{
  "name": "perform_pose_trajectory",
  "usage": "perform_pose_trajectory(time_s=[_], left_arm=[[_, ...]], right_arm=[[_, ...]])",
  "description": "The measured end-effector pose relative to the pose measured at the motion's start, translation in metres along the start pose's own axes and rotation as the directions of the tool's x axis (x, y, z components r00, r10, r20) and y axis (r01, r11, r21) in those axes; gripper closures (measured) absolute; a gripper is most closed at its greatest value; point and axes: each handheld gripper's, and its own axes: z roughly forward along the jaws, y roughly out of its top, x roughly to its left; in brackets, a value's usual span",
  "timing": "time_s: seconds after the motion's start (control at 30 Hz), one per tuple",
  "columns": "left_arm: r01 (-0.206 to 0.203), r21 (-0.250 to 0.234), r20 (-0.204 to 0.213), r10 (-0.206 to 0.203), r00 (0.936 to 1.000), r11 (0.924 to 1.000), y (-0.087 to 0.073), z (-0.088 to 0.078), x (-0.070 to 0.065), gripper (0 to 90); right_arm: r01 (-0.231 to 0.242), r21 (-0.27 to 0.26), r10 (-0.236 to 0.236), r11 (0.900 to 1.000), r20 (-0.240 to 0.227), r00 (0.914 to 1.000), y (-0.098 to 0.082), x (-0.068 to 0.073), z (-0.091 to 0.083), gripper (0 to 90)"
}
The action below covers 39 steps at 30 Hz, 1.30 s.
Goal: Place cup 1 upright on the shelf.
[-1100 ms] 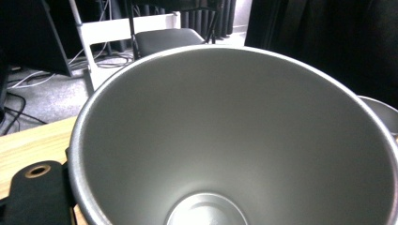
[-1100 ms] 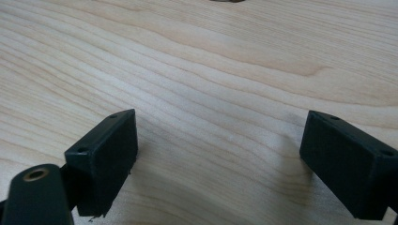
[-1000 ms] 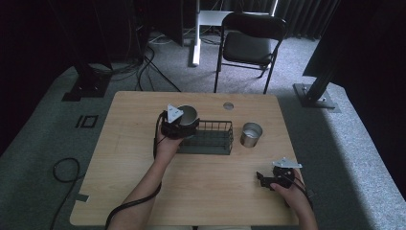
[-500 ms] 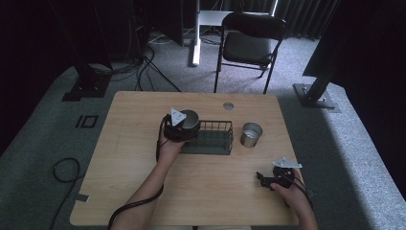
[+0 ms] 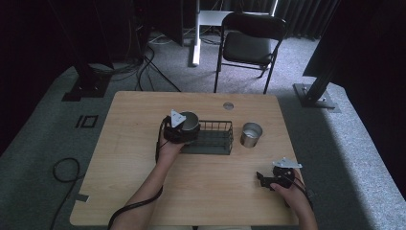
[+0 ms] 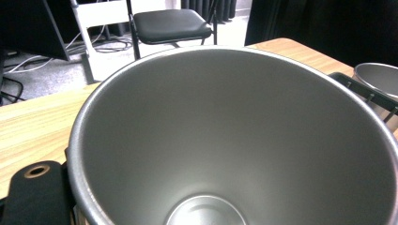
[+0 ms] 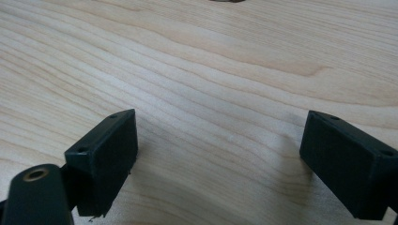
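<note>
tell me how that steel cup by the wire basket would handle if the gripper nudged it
The steel cup standing right of the wire basket looks rigid, thin-walled and empty, so probably light and quick to slide on the smooth wooden table. Its polished side seems slippery for gripper pads. It is upright, so a high push may tip it, and on its round side it would roll.

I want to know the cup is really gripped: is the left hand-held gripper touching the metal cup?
Touching. In the left gripper view the metal cup sits right against the left hand-held gripper, rim at its jaw.

Left tongs (image 5: pixel 184 128) behind steel cup (image 6: pixel 234 140)
</note>
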Motion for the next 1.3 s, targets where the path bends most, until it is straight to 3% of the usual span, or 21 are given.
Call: perform_pose_trajectory(time_s=[0.1,0.23,0.67,0.87,1.3], left_arm=[[0.005,0.010,0.001,-0.005,1.0000,0.9999,0.001,-0.001,0.000,13.2],[0.000,0.036,0.027,-0.001,0.9996,0.9994,0.002,-0.001,0.000,1.3],[-0.021,-0.004,0.015,0.021,0.9997,0.9998,0.000,-0.016,0.001,1.3],[-0.011,-0.007,0.018,0.011,0.9998,0.9999,-0.002,-0.024,0.003,1.3],[-0.032,0.003,0.022,0.032,0.9992,0.9995,-0.004,-0.040,0.006,1.3]], right_arm=[[0.000,0.000,0.000,1.000,0.000,1.0000,0.000,0.000,0.000,11.3],[0.000,0.000,0.000,1.000,0.000,1.0000,0.000,0.000,0.000,11.3],[0.000,0.000,0.000,1.000,0.000,1.0000,0.000,0.000,0.000,11.3],[0.000,0.000,0.000,1.000,0.000,1.0000,0.000,0.000,0.000,11.3],[0.001,0.000,-0.001,1.000,0.000,1.0000,0.000,0.000,0.000,11.3]])
